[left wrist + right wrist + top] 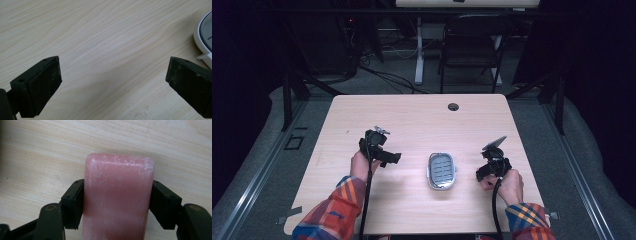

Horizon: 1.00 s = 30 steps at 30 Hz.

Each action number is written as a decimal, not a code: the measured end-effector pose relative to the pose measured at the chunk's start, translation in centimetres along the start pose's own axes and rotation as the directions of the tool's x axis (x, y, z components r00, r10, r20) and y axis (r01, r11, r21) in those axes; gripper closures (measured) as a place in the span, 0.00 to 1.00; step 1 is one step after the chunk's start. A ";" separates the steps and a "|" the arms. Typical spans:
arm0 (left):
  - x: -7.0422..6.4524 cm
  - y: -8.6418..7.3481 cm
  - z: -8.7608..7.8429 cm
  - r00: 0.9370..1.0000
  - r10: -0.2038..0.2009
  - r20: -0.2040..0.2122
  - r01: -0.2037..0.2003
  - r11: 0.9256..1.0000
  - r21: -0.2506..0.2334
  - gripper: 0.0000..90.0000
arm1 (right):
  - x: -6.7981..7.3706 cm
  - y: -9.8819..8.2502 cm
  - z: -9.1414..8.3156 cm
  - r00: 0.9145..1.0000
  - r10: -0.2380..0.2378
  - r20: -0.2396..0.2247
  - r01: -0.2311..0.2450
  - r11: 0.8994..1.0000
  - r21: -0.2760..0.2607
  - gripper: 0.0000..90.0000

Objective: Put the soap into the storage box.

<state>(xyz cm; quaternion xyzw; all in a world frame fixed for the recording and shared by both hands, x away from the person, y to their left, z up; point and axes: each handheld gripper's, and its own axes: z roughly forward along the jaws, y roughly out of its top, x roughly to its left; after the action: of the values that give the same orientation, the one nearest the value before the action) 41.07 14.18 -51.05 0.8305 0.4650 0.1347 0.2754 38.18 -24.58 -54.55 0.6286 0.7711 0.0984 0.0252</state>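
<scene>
With the right gripper [117,202] pinching a pink soap bar [117,200] just right of the soap dish [442,171], and the left gripper [112,82] spread empty to its left, the likely next move is carrying the bar over and setting it into the dish.

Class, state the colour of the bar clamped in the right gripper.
Pink, with a whitish powdery bloom on the bar; the right gripper view shows it best.

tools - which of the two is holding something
The right tool: its jaws are clamped on a pink soap bar. The left tool is wide open over bare table.
</scene>
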 end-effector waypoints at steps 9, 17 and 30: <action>0.0 0.0 0.0 1.000 0.001 0.000 -0.001 1.000 0.000 0.00 | -0.3 0.1 -0.2 1.000 -0.006 0.009 0.006 1.000 0.002 0.41; 0.0 0.0 0.0 1.000 0.001 -0.001 -0.001 1.000 0.000 0.00 | -0.6 0.2 -0.8 1.000 -0.021 0.012 0.021 1.000 0.014 0.41; 0.0 0.0 0.0 1.000 0.001 -0.002 -0.001 1.000 0.000 0.00 | -0.8 0.4 -1.9 0.999 -0.046 -0.001 0.046 0.999 0.015 0.41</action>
<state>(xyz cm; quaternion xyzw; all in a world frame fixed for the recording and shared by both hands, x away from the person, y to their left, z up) 41.08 14.12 -51.07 0.8307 0.4647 0.1356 0.2752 38.41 -25.53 -52.69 0.6109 0.7860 0.0924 0.0224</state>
